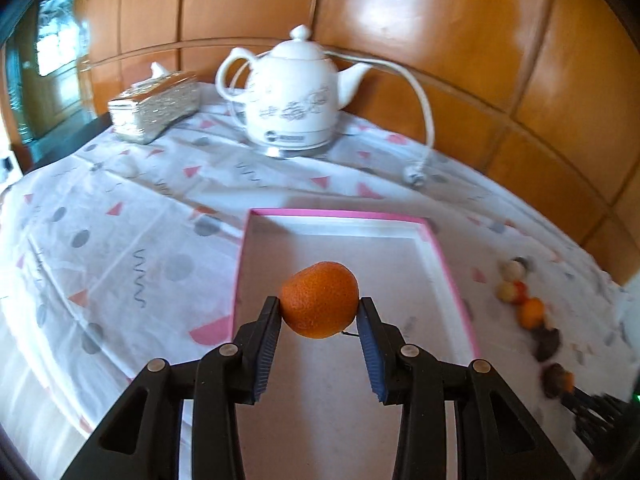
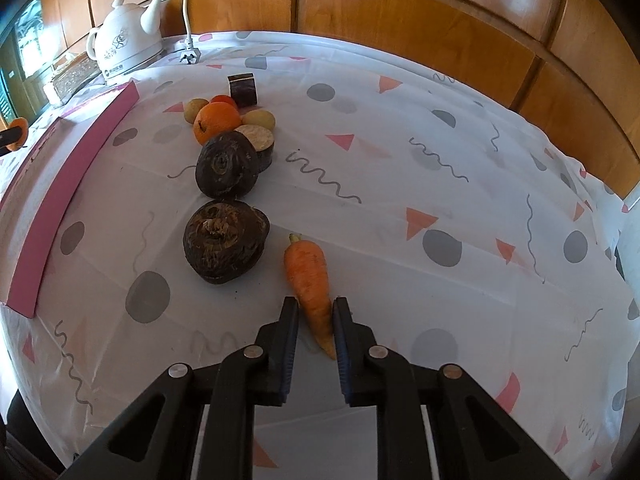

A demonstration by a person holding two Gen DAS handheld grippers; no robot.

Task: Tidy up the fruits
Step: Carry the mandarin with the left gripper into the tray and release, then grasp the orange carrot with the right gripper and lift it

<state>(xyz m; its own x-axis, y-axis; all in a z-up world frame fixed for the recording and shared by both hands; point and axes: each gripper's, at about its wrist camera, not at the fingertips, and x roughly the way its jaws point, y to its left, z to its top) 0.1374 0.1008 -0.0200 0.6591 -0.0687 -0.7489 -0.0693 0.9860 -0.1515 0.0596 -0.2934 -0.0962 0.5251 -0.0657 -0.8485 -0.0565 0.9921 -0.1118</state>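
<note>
My left gripper (image 1: 319,306) is shut on a small orange mandarin (image 1: 319,299) and holds it above the open pink-rimmed box (image 1: 448,280). My right gripper (image 2: 316,310) has its fingers either side of the thin end of a carrot (image 2: 309,280) lying on the cloth; the right finger touches it, a small gap shows on the left. Beyond the carrot lie two dark round roots (image 2: 226,240), an orange (image 2: 216,122), pale small fruits (image 2: 258,120) and a dark block (image 2: 242,90). The same fruit row shows blurred in the left wrist view (image 1: 532,312).
A white electric kettle (image 1: 290,96) with a cord and plug (image 1: 414,176) stands at the back, beside a silver tissue box (image 1: 154,106). The table has a patterned white cloth (image 2: 440,200). Wood panelling (image 2: 400,12) runs behind. The pink box wall (image 2: 68,204) lies left of the fruits.
</note>
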